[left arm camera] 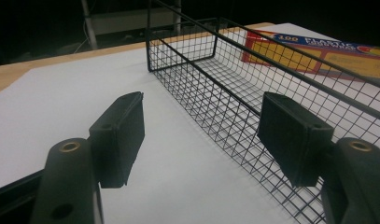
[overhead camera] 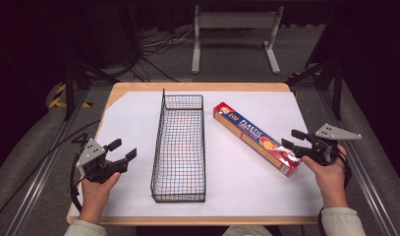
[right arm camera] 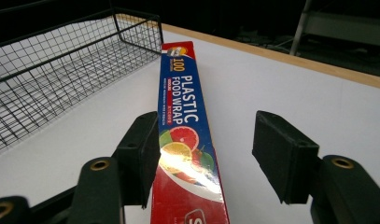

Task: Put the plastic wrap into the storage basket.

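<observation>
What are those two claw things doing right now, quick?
Left gripper: open, holding nothing, beside the wire basket.
Right gripper: open around the plastic food wrap box, one pad beside it, not clamped.

We note a wooden table (overhead camera: 197,87) with rounded corners, its top almost wholly covered by a white sheet (overhead camera: 133,123) with the far left corner cut off. On the sheet stands a long black wire basket (overhead camera: 180,147), running near to far at mid-table. Just right of the basket lies a plastic food wrap box (overhead camera: 256,137), flat and slanting, its far end nearer the basket.
</observation>
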`<state>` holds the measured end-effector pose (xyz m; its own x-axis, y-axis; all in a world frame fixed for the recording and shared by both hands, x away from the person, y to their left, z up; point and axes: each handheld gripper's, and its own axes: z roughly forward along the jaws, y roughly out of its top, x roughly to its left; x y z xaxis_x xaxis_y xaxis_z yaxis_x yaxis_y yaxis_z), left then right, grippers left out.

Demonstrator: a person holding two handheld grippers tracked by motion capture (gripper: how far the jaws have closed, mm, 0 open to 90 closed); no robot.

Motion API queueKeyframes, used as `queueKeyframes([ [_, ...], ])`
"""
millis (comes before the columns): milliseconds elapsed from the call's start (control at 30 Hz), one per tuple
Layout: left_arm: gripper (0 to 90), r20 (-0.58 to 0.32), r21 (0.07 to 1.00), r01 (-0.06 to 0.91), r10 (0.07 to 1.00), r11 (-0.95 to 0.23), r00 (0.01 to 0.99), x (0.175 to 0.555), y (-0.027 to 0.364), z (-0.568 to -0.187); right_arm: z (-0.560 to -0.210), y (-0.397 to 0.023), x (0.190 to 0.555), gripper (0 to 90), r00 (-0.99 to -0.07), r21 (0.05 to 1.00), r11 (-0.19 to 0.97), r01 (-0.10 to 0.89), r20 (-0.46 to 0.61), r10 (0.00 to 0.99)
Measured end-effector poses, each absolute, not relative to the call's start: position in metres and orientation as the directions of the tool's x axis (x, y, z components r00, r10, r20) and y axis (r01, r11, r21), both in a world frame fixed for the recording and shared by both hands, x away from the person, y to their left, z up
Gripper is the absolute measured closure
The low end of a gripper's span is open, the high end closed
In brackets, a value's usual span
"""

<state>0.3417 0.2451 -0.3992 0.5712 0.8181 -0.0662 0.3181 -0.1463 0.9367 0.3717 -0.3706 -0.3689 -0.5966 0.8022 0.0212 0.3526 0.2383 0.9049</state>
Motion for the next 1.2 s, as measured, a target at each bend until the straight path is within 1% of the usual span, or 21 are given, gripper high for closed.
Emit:
queueKeyframes([
  [100, 32.1, -0.071, 0.938, 0.319, 0.821, -0.138, 0.566, 0.342, 0.246, -0.398, -0.359, -0.366, 0.379, 39.5, -0.608, 0.886, 0.254, 0.387, 0.038, 0.793],
  [267, 32.1, -0.067, 0.937, 0.320, 0.824, -0.142, 0.563, 0.342, 0.246, -0.398, -0.353, -0.364, 0.390, 37.2, -0.624, 0.875, 0.279, 0.396, 0.033, 0.781],
  [300, 32.1, -0.067, 0.937, 0.320, 0.824, -0.142, 0.563, 0.342, 0.246, -0.398, -0.353, -0.363, 0.393, 36.5, -0.625, 0.867, 0.280, 0.412, 0.045, 0.780],
  [367, 32.1, -0.070, 0.936, 0.323, 0.824, -0.141, 0.562, 0.343, 0.247, -0.399, -0.354, -0.363, 0.398, 31.2, -0.618, 0.844, 0.270, 0.464, 0.090, 0.781],
  [400, 32.2, -0.070, 0.936, 0.323, 0.824, -0.141, 0.562, 0.343, 0.247, -0.399, -0.354, -0.363, 0.398, 31.2, -0.618, 0.844, 0.270, 0.464, 0.090, 0.781],
  [433, 32.2, -0.068, 0.935, 0.323, 0.825, -0.143, 0.561, 0.344, 0.246, -0.399, -0.355, -0.361, 0.401, 31.6, -0.607, 0.825, 0.278, 0.493, 0.097, 0.788],
  [467, 32.3, -0.067, 0.935, 0.323, 0.825, -0.144, 0.562, 0.344, 0.246, -0.400, -0.353, -0.360, 0.403, 33.7, -0.611, 0.817, 0.318, 0.481, 0.052, 0.790],
  [500, 32.4, -0.068, 0.935, 0.324, 0.825, -0.144, 0.561, 0.345, 0.246, -0.400, -0.352, -0.358, 0.405, 33.6, -0.616, 0.812, 0.344, 0.472, 0.024, 0.788],
  [600, 32.5, -0.068, 0.935, 0.323, 0.824, -0.144, 0.562, 0.346, 0.245, -0.401, -0.347, -0.351, 0.410, 31.4, -0.632, 0.806, 0.365, 0.466, 0.014, 0.775],
  [800, 32.6, -0.069, 0.934, 0.326, 0.824, -0.144, 0.562, 0.347, 0.245, -0.401, -0.336, -0.335, 0.422, 28.1, -0.621, 0.787, 0.398, 0.472, -0.023, 0.783],
  [1033, 32.5, -0.068, 0.931, 0.333, 0.829, -0.147, 0.555, 0.343, 0.248, -0.403, -0.330, -0.320, 0.438, 26.2, -0.618, 0.763, 0.423, 0.489, -0.039, 0.785],
  [1100, 32.5, -0.069, 0.932, 0.332, 0.830, -0.144, 0.553, 0.342, 0.250, -0.403, -0.330, -0.316, 0.442, 27.5, -0.613, 0.750, 0.415, 0.515, -0.016, 0.790],
  [1200, 32.5, -0.064, 0.930, 0.335, 0.833, -0.149, 0.549, 0.339, 0.252, -0.404, -0.331, -0.309, 0.448, 26.7, -0.602, 0.711, 0.424, 0.560, -0.002, 0.799],
])
